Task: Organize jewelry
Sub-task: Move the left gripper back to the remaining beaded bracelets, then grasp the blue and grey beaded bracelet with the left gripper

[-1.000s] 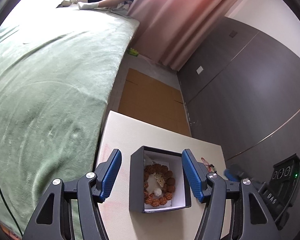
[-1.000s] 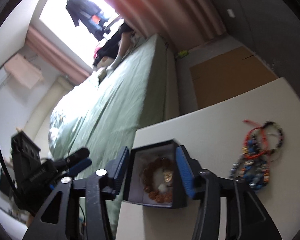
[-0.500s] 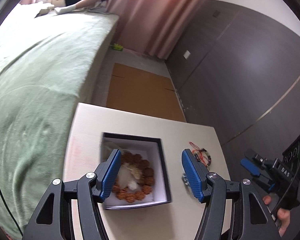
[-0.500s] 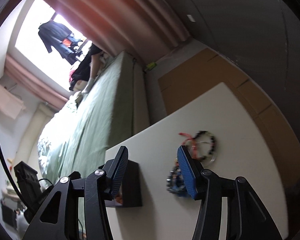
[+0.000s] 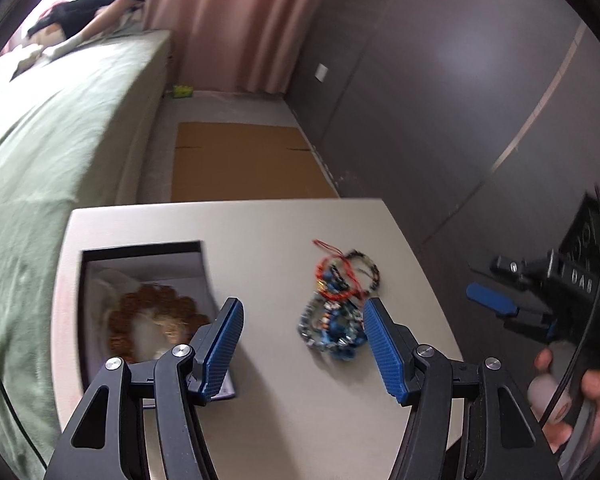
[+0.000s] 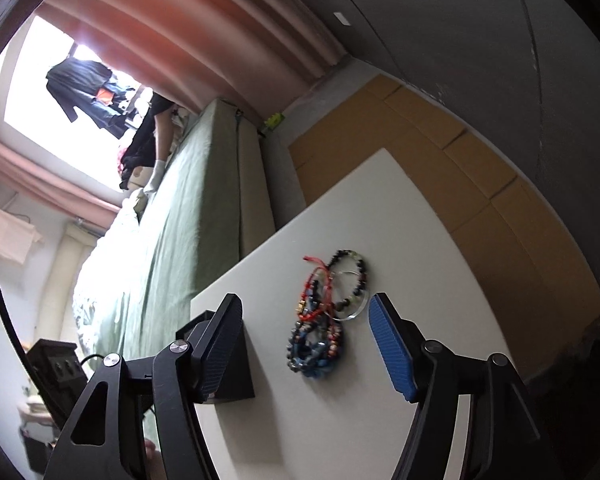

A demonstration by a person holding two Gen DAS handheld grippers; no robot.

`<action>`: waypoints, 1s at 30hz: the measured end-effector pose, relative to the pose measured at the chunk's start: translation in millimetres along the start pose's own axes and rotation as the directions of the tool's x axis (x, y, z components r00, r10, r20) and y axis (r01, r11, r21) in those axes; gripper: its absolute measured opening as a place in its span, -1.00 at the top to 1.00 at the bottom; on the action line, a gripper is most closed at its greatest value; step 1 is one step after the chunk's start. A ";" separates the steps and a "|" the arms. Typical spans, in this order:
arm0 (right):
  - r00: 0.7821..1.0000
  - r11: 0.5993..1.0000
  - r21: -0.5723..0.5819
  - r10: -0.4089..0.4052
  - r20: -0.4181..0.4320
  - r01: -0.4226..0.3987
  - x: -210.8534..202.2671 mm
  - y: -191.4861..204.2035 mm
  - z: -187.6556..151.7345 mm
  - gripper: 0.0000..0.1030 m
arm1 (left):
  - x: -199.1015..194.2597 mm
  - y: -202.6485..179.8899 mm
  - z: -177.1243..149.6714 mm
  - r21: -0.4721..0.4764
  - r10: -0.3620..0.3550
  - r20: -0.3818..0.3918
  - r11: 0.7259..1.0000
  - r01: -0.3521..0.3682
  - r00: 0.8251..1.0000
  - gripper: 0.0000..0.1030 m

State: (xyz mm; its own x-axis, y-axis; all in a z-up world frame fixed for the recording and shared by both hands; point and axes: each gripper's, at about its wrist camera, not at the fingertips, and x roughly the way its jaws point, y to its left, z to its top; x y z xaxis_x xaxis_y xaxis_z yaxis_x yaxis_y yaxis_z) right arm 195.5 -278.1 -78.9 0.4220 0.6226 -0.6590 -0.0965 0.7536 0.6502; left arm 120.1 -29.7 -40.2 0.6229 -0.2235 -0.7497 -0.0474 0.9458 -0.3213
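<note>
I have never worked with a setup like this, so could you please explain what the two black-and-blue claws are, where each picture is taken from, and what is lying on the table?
There is no robot here: a person holds a hand-held gripper in each hand. Each picture comes from a fisheye camera mounted on one gripper, looking along its two blue-padded fingers.

In the left wrist view, the left gripper is open and holds nothing; the right gripper shows at the edge, in the person's hand. The right wrist view shows the right gripper with its jaws opening, also empty.

On the pale rectangular table sit an open black square box holding a brown beaded bracelet, and beside it a loose pile of red, blue and dark beaded bracelets.
</note>
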 end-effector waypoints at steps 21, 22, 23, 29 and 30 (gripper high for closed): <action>0.999 0.994 0.110 -0.023 -0.035 0.027 -15.5 -46.8 7.1 -0.29 | 81.2 -63.7 -28.6 0.200 0.064 -0.102 0.979 -0.043 0.993 0.75; 0.999 0.993 0.111 -0.022 -0.035 0.026 -15.4 -47.1 7.4 -0.29 | 85.0 -63.9 -28.8 0.201 0.067 -0.108 0.979 -0.044 0.992 0.77; 0.999 0.993 0.113 -0.019 -0.035 0.023 -15.3 -47.5 7.6 -0.29 | 88.1 -64.1 -29.4 0.203 0.070 -0.113 0.978 -0.046 0.991 0.77; 0.999 0.993 0.121 -0.011 -0.041 0.016 -14.4 -51.3 8.6 -0.29 | 97.2 -62.5 -30.8 0.222 0.102 -0.120 0.972 -0.073 0.988 0.78; 0.999 0.993 0.120 -0.012 -0.039 0.017 -14.5 -50.8 8.3 -0.29 | 98.4 -62.8 -30.7 0.227 0.104 -0.120 0.971 -0.075 0.987 0.78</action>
State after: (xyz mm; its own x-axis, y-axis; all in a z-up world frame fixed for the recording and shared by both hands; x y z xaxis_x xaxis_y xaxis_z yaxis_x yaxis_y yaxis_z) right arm 201.7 -327.2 -99.2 0.3878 0.6212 -0.6810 0.0190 0.7332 0.6797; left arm 160.4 -118.3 -111.6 0.5162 -0.1503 -0.8432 0.0849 0.9886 -0.1242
